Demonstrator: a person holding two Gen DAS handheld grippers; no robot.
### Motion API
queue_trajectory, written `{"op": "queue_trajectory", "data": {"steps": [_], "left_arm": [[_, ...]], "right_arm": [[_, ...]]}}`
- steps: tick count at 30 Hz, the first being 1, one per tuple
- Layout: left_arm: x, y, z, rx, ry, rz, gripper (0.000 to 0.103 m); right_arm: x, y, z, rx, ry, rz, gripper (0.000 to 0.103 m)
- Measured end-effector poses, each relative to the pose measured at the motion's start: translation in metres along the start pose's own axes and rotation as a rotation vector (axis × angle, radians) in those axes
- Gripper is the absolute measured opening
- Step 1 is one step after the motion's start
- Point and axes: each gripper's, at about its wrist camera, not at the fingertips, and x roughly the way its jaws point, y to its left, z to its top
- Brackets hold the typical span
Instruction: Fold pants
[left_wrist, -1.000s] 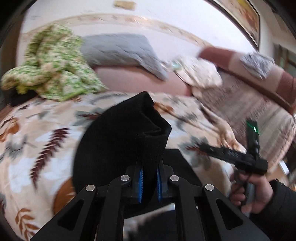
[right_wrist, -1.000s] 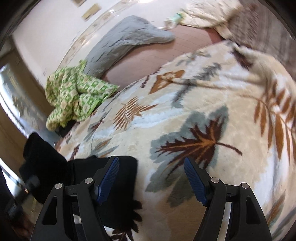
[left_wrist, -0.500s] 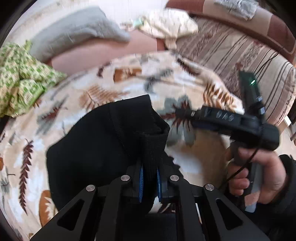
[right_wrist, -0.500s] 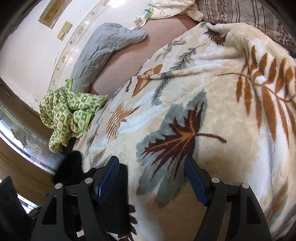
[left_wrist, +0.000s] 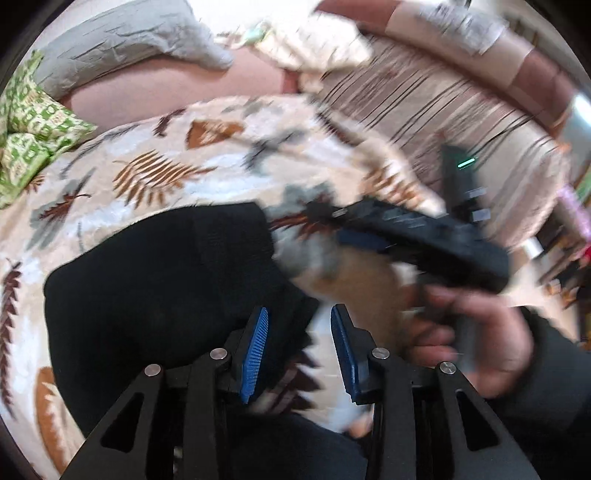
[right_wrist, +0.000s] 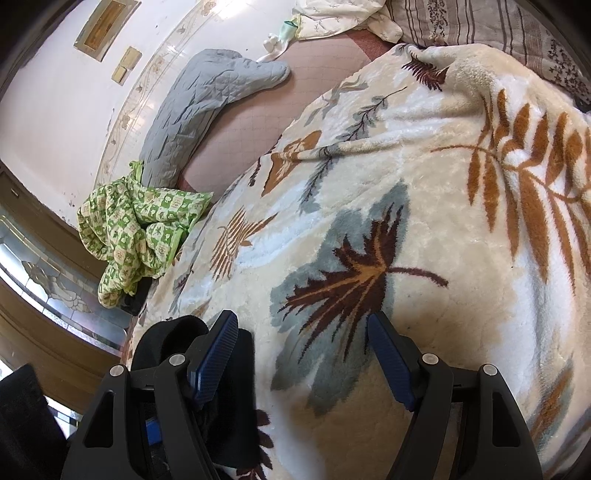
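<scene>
While lying bunched on the near left of the leaf-print blanket (left_wrist: 155, 184), black pants (left_wrist: 155, 295) noted free of both grippers, left gripper (left_wrist: 299, 350) and right gripper (right_wrist: 301, 354) jaws apart; advised flattening before refolding.

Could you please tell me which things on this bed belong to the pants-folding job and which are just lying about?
Job:
black pants
left gripper, open
right gripper, open

Lying about:
leaf-print blanket
green patterned cloth
grey quilted pillow
striped bedding
</scene>
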Motion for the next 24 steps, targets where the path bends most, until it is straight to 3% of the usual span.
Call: {"op": "queue_trajectory", "data": {"steps": [4, 8, 9, 10, 12, 14, 16, 17, 20, 21, 24], "left_arm": [[-0.049, 0.029, -0.026, -0.075, -0.149, 0.012, 0.036], [-0.075, 0.085, -0.062, -0.262, -0.234, 0.074, 0.031], [-0.077, 0.095, -0.070, -0.301, -0.236, 0.085, 0.023], [-0.077, 0.101, -0.076, -0.324, -0.240, 0.094, 0.017], [-0.074, 0.105, -0.085, -0.339, -0.240, 0.080, 0.016], [-0.069, 0.101, -0.089, -0.334, -0.240, 0.058, 0.013], [-0.065, 0.099, -0.090, -0.321, -0.234, 0.043, 0.011], [-0.057, 0.101, -0.085, -0.311, -0.220, 0.053, 0.011], [-0.027, 0.110, -0.083, -0.294, -0.125, 0.137, 0.003], [-0.017, 0.117, -0.083, -0.322, -0.100, 0.125, 0.004], [-0.012, 0.140, -0.083, -0.420, -0.135, 0.011, 0.005]], "right_arm": [[-0.010, 0.014, -0.001, -0.072, -0.036, -0.012, 0.075], [-0.037, 0.071, -0.021, -0.375, -0.111, 0.097, 0.074], [-0.043, 0.085, -0.030, -0.458, -0.123, 0.139, 0.073], [-0.049, 0.101, -0.043, -0.554, -0.118, 0.203, 0.068], [-0.049, 0.116, -0.059, -0.650, -0.070, 0.269, 0.052], [-0.044, 0.123, -0.073, -0.710, -0.019, 0.263, 0.031], [-0.033, 0.126, -0.082, -0.738, 0.042, 0.204, 0.022], [-0.027, 0.125, -0.083, -0.738, 0.062, 0.171, 0.022], [0.010, 0.110, -0.090, -0.703, 0.230, 0.037, 0.015], [0.013, 0.106, -0.088, -0.690, 0.225, 0.047, 0.015], [0.015, 0.102, -0.084, -0.655, 0.243, 0.056, 0.015]]}}
